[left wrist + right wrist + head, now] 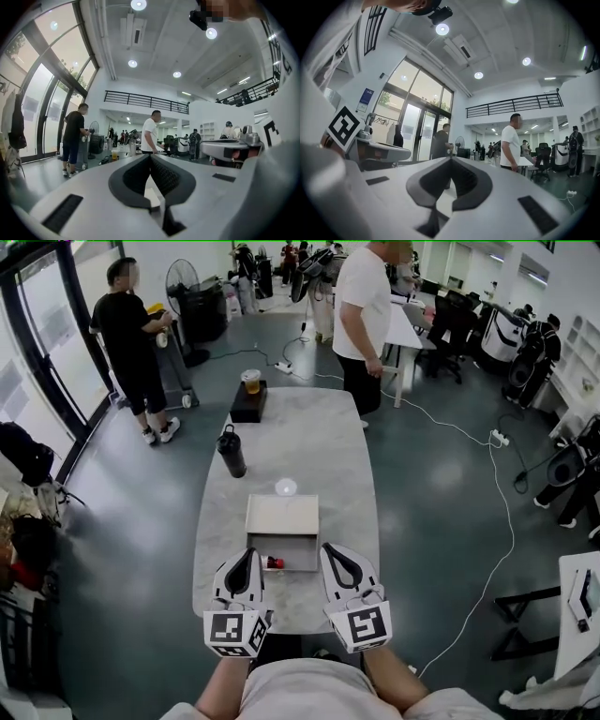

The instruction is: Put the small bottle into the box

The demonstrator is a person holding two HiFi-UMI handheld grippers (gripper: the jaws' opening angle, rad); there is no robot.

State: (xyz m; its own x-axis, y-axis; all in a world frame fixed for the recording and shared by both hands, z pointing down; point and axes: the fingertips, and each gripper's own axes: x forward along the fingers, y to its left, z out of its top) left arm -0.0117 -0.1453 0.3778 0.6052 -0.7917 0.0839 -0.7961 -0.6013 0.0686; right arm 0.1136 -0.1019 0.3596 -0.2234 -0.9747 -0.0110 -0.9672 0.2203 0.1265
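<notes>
Grey stone-look table (309, 442) runs down the middle of the room. From the head view, an open box (281, 517) sits toward its near edge, with a black flask (231, 451) further up by the left edge. The small bottle (274, 562), a red speck, lies at the box's near side between the left gripper (250, 557) and the right gripper (330, 554); I can't tell whether it's inside. Left gripper view: jaws pressed together, empty. Right gripper view: likewise clenched, empty.

Small red item (275, 563) at box (282, 514) near side — perhaps bottle; too small to tell.
</notes>
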